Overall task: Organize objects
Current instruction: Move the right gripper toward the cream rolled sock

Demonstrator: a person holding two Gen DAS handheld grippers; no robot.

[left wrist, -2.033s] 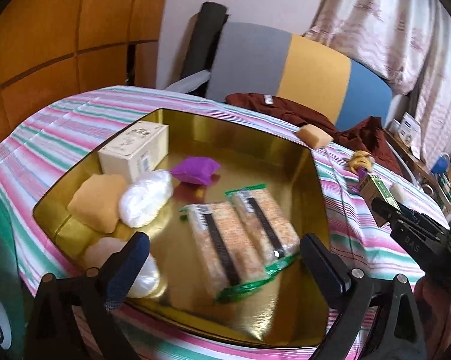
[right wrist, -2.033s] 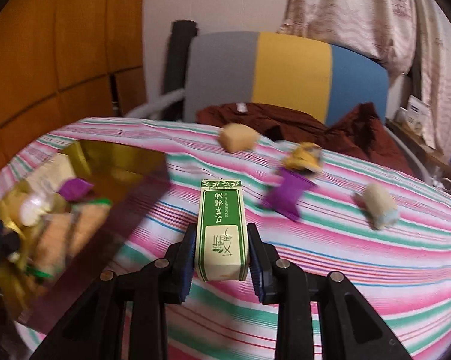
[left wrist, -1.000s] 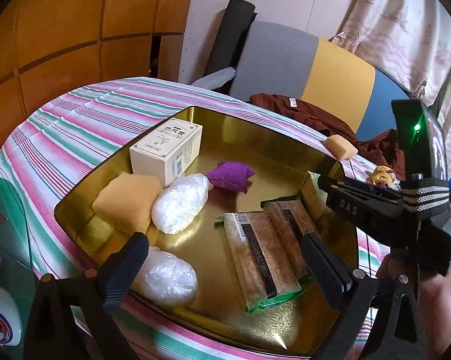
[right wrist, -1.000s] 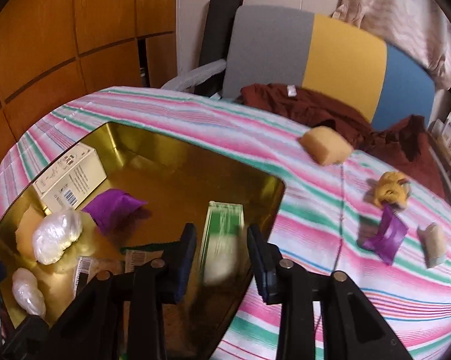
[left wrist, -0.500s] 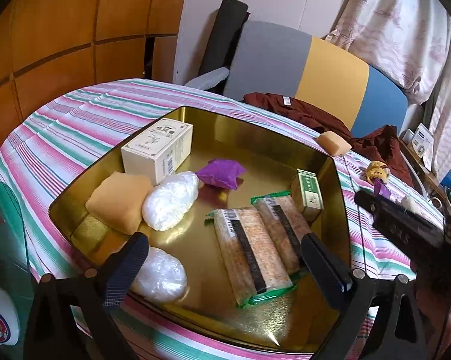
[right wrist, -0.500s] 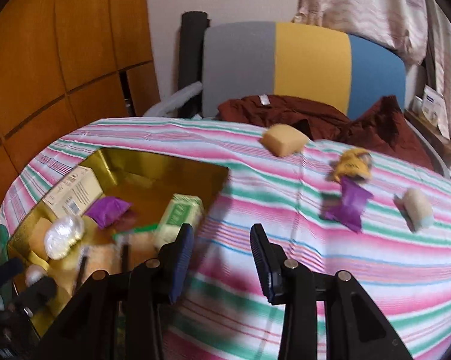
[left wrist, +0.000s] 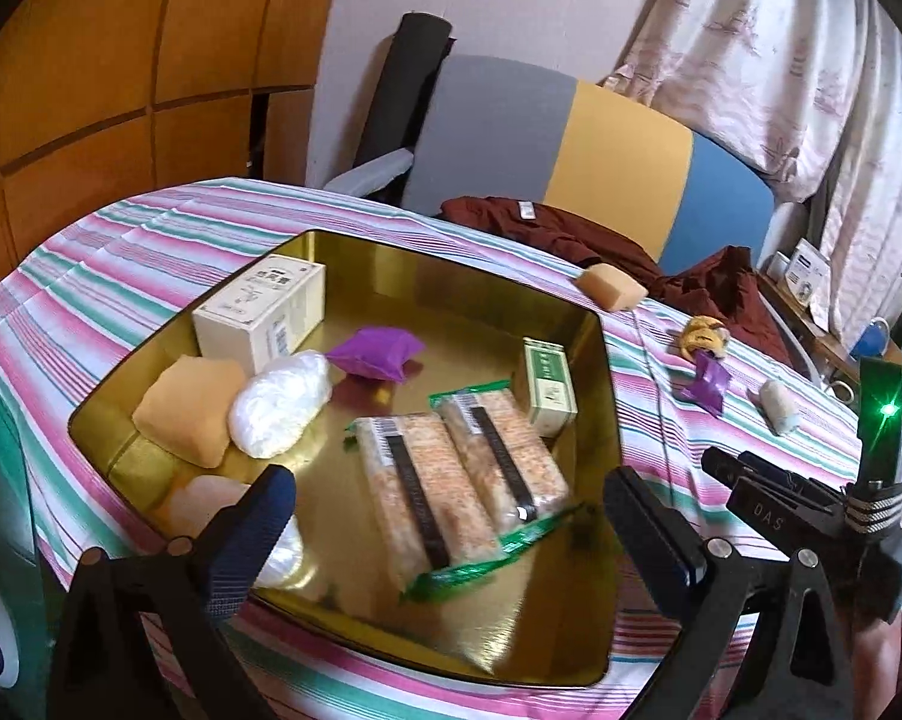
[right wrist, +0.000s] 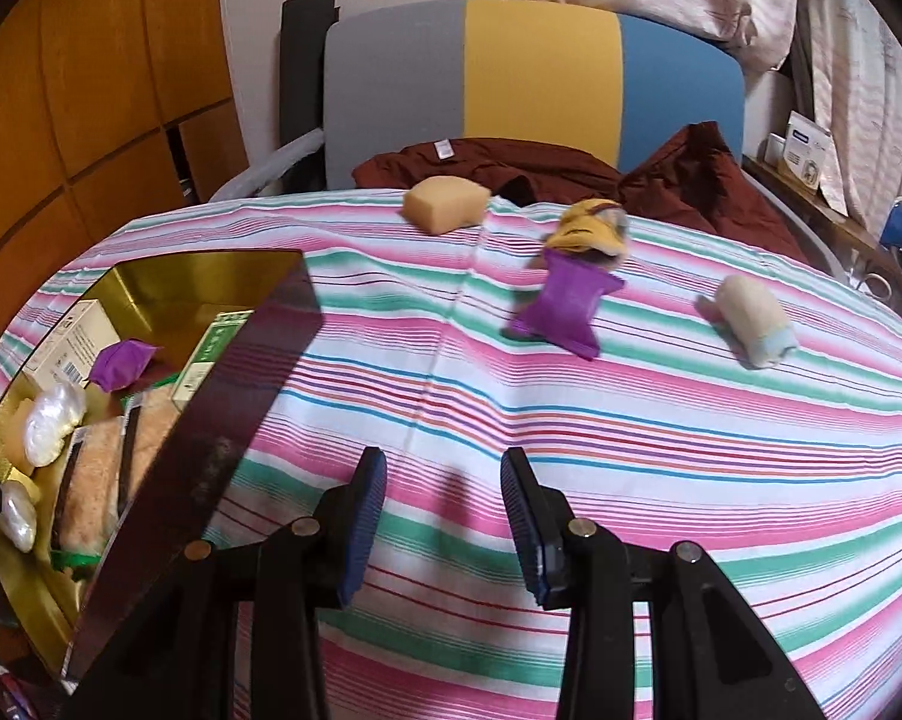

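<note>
A striped desk [right wrist: 571,420] holds a gold tray [left wrist: 390,276] already containing the green box [left wrist: 548,384]. Both tongs, right [right wrist: 444,510] and left [left wrist: 451,528], gape empty. The purple packet [right wrist: 562,312] looks limp; a shallow pinch could slip.

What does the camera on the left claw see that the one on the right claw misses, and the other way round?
Only the left view shows the right claw from the side and the whole floor of the gold metal tray, including the tan sponge-like block near its corner.

Only the right view shows the right claw's open, empty fingers head-on.

Both show the small green-and-white carton in the tray, plus the purple packet and the pale roll on the striped tablecloth.
</note>
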